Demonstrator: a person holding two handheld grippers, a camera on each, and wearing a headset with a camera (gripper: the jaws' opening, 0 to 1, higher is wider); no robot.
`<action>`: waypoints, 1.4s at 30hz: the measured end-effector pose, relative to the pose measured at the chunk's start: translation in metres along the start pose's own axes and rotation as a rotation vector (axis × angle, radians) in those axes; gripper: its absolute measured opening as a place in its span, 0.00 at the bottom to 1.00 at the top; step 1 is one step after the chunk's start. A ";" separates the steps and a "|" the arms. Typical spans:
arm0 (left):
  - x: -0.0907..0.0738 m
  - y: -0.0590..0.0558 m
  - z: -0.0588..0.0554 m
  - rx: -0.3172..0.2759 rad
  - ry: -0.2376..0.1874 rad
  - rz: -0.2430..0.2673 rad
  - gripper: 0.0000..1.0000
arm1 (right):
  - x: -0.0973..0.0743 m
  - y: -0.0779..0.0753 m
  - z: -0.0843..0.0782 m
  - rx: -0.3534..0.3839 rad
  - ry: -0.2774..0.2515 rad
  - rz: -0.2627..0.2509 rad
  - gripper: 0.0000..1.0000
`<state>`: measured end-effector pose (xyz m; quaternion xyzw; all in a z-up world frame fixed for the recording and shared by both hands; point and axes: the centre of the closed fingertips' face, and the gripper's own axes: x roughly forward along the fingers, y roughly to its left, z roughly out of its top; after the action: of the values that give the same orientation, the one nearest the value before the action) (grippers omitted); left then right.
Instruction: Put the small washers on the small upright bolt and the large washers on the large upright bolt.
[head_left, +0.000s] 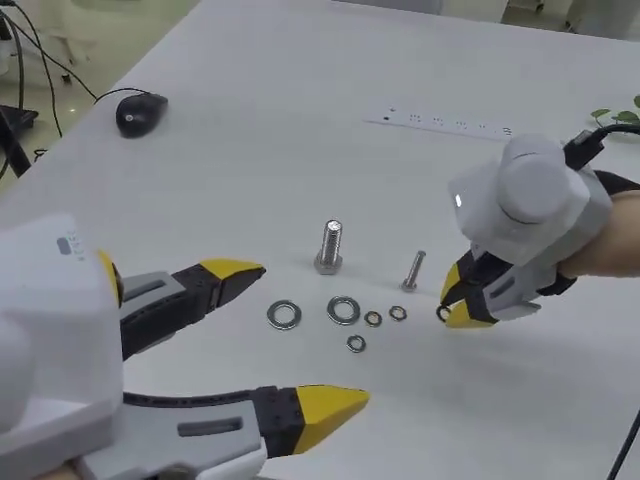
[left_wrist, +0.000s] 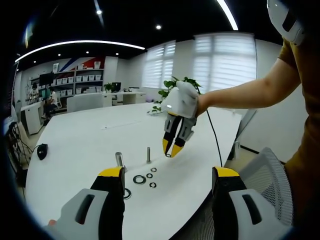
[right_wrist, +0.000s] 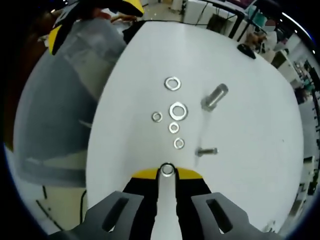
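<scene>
The large upright bolt (head_left: 331, 245) and the small upright bolt (head_left: 414, 270) stand mid-table. In front of them lie two large washers (head_left: 285, 315) (head_left: 343, 310) and three small washers (head_left: 373, 318) (head_left: 398, 313) (head_left: 356, 343). My right gripper (head_left: 447, 313) is just right of the small bolt, low over the table, shut on a small washer (right_wrist: 167, 170) pinched at its yellow tips. My left gripper (head_left: 290, 337) is open at the near left, nothing between its jaws. The left gripper view shows the right gripper (left_wrist: 171, 147) above the bolts (left_wrist: 119, 160) (left_wrist: 148, 154).
A black mouse (head_left: 140, 110) lies at the far left of the white table (head_left: 250, 160). At the back right there is a white power strip (head_left: 440, 122), with a plant (head_left: 620, 115) beyond it. A mesh chair (left_wrist: 265, 170) stands beside the table edge.
</scene>
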<state>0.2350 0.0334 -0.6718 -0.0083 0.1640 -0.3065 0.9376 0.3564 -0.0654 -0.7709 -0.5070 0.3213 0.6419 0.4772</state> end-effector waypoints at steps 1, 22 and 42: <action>0.000 0.000 0.001 0.004 -0.001 -0.003 0.70 | -0.004 -0.004 -0.001 0.004 0.005 -0.015 0.12; -0.004 0.003 -0.007 -0.013 0.016 0.013 0.70 | -0.004 -0.056 0.029 -0.035 0.020 -0.051 0.12; -0.002 0.008 -0.007 -0.028 0.013 0.022 0.70 | 0.019 -0.058 0.022 -0.047 0.058 -0.016 0.12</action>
<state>0.2357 0.0422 -0.6790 -0.0175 0.1743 -0.2940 0.9396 0.4027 -0.0209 -0.7784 -0.5391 0.3159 0.6303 0.4607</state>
